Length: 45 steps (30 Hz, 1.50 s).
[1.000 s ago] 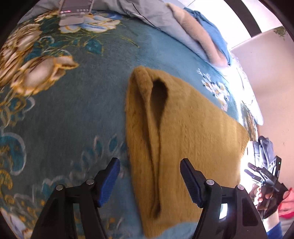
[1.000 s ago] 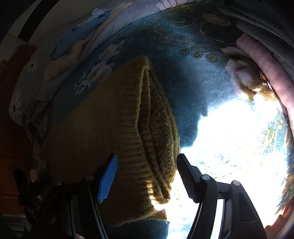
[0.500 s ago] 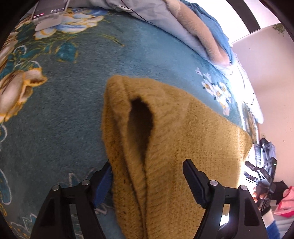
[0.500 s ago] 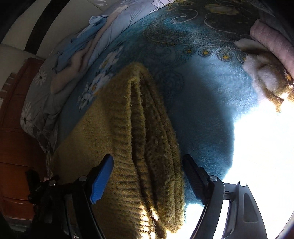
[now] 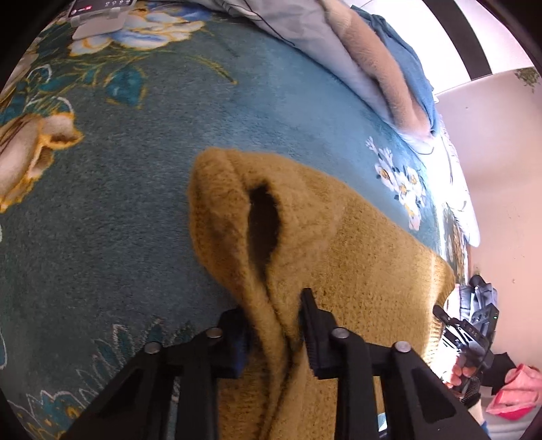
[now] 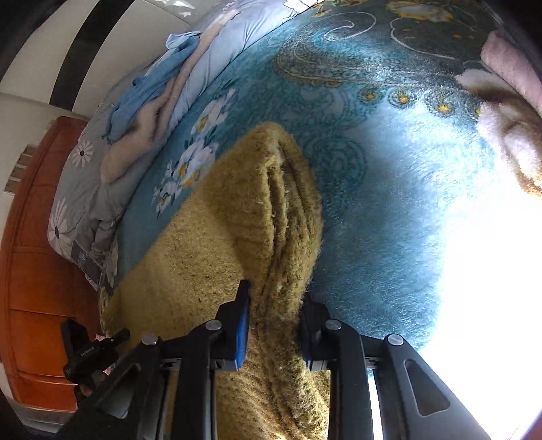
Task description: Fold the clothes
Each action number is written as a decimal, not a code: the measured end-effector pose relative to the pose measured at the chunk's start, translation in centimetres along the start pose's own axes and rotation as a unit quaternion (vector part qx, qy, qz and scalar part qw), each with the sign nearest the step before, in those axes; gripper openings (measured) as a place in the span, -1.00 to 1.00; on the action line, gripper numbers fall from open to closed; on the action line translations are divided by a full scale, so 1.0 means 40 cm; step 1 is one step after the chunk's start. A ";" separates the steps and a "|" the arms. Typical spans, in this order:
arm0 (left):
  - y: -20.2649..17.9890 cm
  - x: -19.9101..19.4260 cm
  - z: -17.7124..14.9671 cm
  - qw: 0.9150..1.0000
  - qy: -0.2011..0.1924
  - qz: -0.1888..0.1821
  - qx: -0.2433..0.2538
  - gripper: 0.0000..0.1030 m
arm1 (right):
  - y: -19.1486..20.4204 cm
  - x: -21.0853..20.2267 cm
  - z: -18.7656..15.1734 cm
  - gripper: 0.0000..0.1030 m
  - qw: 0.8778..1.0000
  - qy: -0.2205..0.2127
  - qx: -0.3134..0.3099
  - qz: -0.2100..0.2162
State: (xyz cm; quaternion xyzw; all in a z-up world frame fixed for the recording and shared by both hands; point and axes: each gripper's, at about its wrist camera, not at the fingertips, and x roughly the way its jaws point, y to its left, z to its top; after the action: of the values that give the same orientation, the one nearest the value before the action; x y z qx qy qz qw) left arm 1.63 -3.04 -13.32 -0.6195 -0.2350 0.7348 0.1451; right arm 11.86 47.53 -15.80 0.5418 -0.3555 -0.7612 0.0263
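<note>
While the mustard sweater (image 5: 355, 257) lies on the teal blanket (image 5: 142, 203), the left gripper (image 5: 274, 325) and right gripper (image 6: 274, 321) each pinch a bunched edge between narrowed jaws; soft and floppy, it seems best held at these thick folds.

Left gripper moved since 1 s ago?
Yes. The left gripper has advanced onto the mustard sweater: the folded edge now sits pinched between its fingers, and the white device has slid up-frame.
</note>
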 end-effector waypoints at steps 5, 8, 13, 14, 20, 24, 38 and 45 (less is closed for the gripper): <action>-0.084 -0.024 -0.002 0.999 -0.031 -0.008 0.042 -0.63 | 0.029 -0.033 0.018 -0.62 0.999 -0.027 0.002 0.017; -0.145 -0.049 0.015 0.996 -0.056 -0.035 0.062 -0.64 | 0.058 -0.052 0.049 -0.62 0.999 -0.046 -0.012 0.023; -0.191 -0.048 0.041 0.993 -0.072 -0.046 0.077 -0.64 | 0.108 -0.045 0.111 -0.63 0.997 -0.074 -0.030 0.025; -0.193 -0.039 0.034 0.994 -0.070 -0.039 0.079 -0.64 | 0.102 -0.029 0.124 -0.63 0.997 -0.069 -0.025 0.017; -0.111 0.060 0.192 0.998 -0.035 0.030 0.044 -0.64 | 0.067 0.088 0.177 -0.62 0.998 -0.023 -0.003 -0.050; -0.100 0.080 0.192 0.999 -0.024 0.036 0.031 -0.56 | 0.056 0.109 0.178 -0.58 0.998 -0.009 -0.002 -0.060; -0.217 -0.057 0.070 0.979 -0.074 0.112 0.150 -0.38 | 0.058 0.022 0.014 0.11 0.994 -0.037 -0.033 -0.096; -0.363 0.028 -0.003 0.971 0.023 0.042 0.235 -0.38 | -0.001 0.019 -0.045 0.12 0.995 -0.027 0.009 -0.100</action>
State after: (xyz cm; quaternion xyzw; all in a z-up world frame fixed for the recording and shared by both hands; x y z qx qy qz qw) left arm 0.41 9.84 -6.64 -0.5942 -0.0260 0.7604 0.2607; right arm 13.05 46.32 -16.72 0.5544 -0.3075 -0.7707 -0.0643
